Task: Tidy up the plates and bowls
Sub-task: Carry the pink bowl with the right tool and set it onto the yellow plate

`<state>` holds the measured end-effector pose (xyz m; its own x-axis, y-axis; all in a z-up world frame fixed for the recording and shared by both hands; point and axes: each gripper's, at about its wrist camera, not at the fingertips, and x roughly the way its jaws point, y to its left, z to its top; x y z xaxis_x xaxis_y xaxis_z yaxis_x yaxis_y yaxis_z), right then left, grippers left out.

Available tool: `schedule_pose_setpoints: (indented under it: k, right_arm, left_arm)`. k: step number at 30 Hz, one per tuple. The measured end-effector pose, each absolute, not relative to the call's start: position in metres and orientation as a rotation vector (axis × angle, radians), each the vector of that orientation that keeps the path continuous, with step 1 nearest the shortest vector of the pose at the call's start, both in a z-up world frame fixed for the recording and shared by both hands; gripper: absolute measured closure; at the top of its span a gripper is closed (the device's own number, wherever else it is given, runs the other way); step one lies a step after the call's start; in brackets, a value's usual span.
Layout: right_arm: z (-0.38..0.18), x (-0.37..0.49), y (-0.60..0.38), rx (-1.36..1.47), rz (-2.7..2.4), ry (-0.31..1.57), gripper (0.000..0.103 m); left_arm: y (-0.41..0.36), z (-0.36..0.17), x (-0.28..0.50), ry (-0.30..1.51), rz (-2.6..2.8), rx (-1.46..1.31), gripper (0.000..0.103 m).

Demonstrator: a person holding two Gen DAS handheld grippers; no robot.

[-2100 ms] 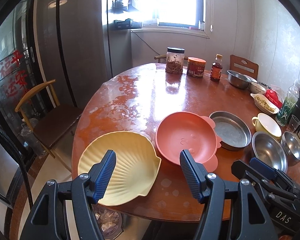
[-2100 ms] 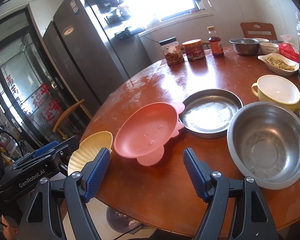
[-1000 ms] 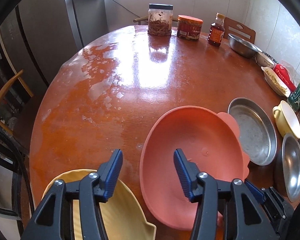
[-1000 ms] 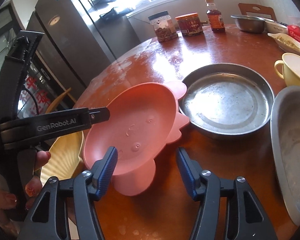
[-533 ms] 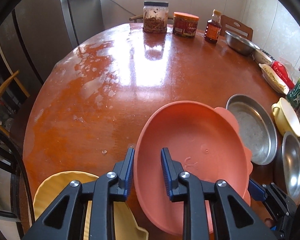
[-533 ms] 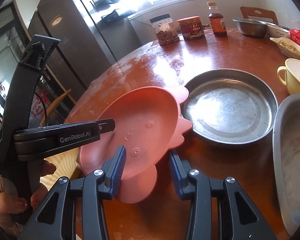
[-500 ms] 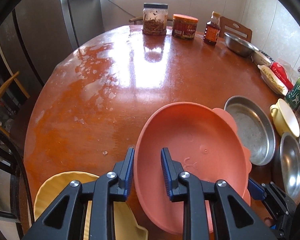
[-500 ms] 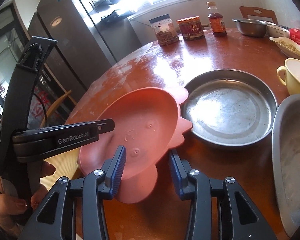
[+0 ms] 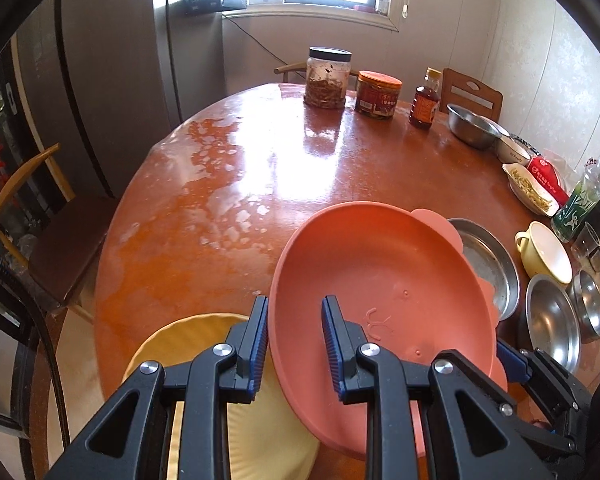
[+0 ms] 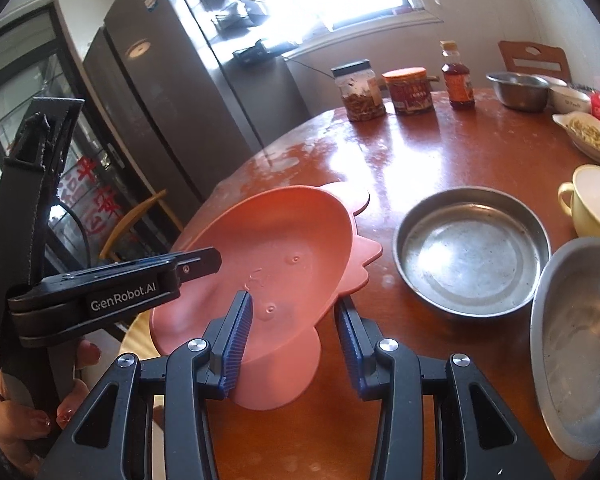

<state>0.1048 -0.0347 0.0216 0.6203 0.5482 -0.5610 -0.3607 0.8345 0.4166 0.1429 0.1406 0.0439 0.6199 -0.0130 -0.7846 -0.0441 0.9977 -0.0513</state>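
Claws first, from the left wrist view: the left claw (image 9: pixel 294 344) is pinched on the near-left rim of the pink plate (image 9: pixel 380 276), one blue pad outside the rim and one inside. The plate hangs tilted above the table (image 9: pixel 260 184), its far edge overlapping a steel pan (image 9: pixel 488 268). At the plate's near-right edge the right claw (image 9: pixel 508 360) shows only as a blue tip, so its grip cannot be told from here. Below the left claw lies a yellow shell plate (image 9: pixel 204 344), empty. To the right stand a yellow cup (image 9: pixel 548 252), a steel bowl (image 9: pixel 552 320) and a smaller steel bowl (image 9: pixel 590 308), all empty. At the far side are a jar (image 9: pixel 327 78), a red tin (image 9: pixel 379 94) and a bottle (image 9: pixel 425 100).

Right wrist view: the right claw (image 10: pixel 296 336) is part-closed around the pink plate's (image 10: pixel 268 256) near tab, one pad pressed inside the dish and the other under its rim. The left claw (image 10: pixel 216 258) comes in from the left, clamped on the opposite rim, held by a hand (image 10: pixel 36 400) with painted nails. The plate is tipped, clear of the table (image 10: pixel 440 152). The steel pan (image 10: pixel 472 248) sits empty just right of it, the steel bowl (image 10: pixel 580 340) nearer, the yellow cup (image 10: pixel 596 200) behind.
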Motion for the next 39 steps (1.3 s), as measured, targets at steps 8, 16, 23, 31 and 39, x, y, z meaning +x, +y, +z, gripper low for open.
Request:
schedule_pose_setpoints:
  k: [8,16,23,31,39]
  right_arm:
    - [0.046,0.083,-0.007,0.22,0.589,0.691,0.059]
    - [0.055,0.064,0.023,0.166,0.642,0.676,0.059]
    - [0.046,0.057,0.05,0.12,0.673,0.699,0.059]
    - [0.032,0.057,0.064,0.086,0.679,0.722,0.058]
    - [0.015,0.063,0.073,0.07,0.683,0.759,0.058]
  left_arm:
    - [0.167,0.069,0.107,0.842,0.062,-0.089,0.076]
    - [0.194,0.073,0.08,0.829,0.114,-0.096,0.076]
    - [0.213,0.06,0.069,0.848,0.15,-0.109,0.076]
    - [0.225,0.034,0.069,0.882,0.155,-0.143,0.076]
    - [0.229,0.016,0.072,0.89,0.168,-0.147,0.076]
